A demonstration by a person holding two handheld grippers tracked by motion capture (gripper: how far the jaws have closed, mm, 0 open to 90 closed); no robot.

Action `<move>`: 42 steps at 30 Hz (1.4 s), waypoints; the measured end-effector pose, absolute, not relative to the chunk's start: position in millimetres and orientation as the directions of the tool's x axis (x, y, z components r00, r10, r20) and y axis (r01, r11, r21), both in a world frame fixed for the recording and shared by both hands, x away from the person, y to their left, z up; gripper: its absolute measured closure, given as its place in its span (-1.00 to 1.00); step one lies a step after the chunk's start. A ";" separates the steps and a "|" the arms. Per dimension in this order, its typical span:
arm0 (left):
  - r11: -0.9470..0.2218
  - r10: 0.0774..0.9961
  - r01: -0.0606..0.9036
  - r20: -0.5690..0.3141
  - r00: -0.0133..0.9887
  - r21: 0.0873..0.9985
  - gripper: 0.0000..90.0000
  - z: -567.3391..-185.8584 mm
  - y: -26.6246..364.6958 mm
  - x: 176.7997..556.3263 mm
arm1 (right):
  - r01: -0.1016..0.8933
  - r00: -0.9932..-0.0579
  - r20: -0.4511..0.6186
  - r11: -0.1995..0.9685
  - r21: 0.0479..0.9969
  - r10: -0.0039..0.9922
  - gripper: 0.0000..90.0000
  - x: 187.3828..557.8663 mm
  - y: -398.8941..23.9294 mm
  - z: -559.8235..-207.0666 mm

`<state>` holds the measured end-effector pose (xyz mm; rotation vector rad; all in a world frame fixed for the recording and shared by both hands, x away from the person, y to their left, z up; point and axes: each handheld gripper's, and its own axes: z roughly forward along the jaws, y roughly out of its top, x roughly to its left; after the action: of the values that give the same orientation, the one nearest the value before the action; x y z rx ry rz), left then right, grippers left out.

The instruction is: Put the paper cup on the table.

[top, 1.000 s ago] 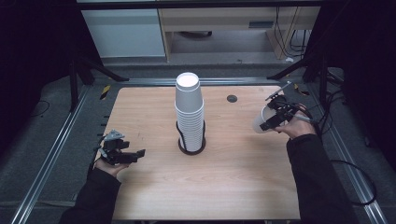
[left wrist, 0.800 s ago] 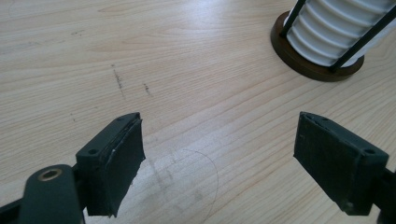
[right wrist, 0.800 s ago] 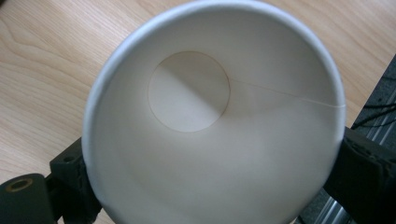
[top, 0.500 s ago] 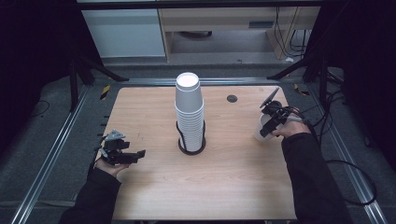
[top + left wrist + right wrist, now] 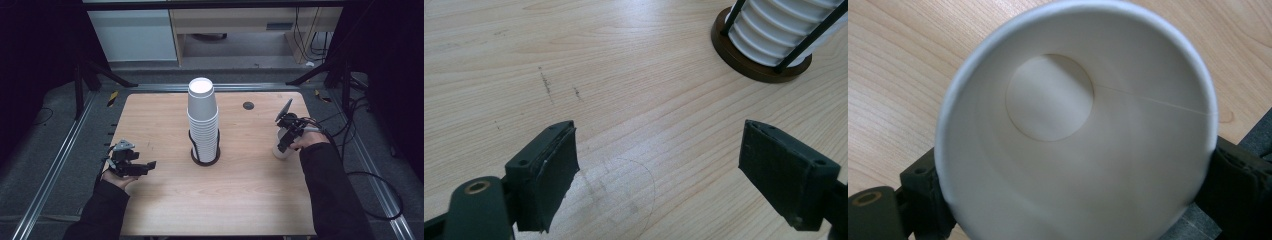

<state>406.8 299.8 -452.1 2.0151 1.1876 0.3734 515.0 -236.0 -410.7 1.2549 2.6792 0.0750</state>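
White paper is what the right tongs (image 5: pixel 283 142) are pinching: a single cup (image 5: pixel 281 150), which the high view shows upright, low over the table (image 5: pixel 165 210) near its right edge, though from there I cannot tell if its bottom touches the wood. The right gripper view gives what the high view cannot: it looks straight into the open mouth of the cup (image 5: pixel 1075 135), down to the round bottom and a thin seam on the wall, with one black jaw pressing on each side of the wall. The left tongs (image 5: pixel 145 166) are well apart from the cup, low over the wood on the other side of the tall stack of cups (image 5: pixel 203 117). The left gripper view shows their jaws spread wide with only bare table (image 5: pixel 624 100) between them, and ahead of them, to the right, the ribbed lower part of the stack (image 5: pixel 781 27) standing in a dark round holder (image 5: pixel 749 60) with thin black rods.
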 end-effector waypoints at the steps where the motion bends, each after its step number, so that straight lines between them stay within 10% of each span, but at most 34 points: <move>1: -0.286 0.842 0.622 -0.120 0.527 0.729 -0.67 -452.3 299.8 406.9 | 0.777 -0.607 -0.129 0.620 0.114 0.784 -0.84 514.3 -233.8 -410.7; 42: -0.299 0.831 0.623 -0.124 0.543 0.723 -0.67 -452.7 298.9 407.1 | 0.723 -0.642 -0.118 0.650 0.235 0.757 -0.99 510.2 -226.3 -393.1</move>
<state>407.1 298.9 -452.7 2.0313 1.1709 0.3541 510.2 -226.3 -393.1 1.2102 2.6621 0.2453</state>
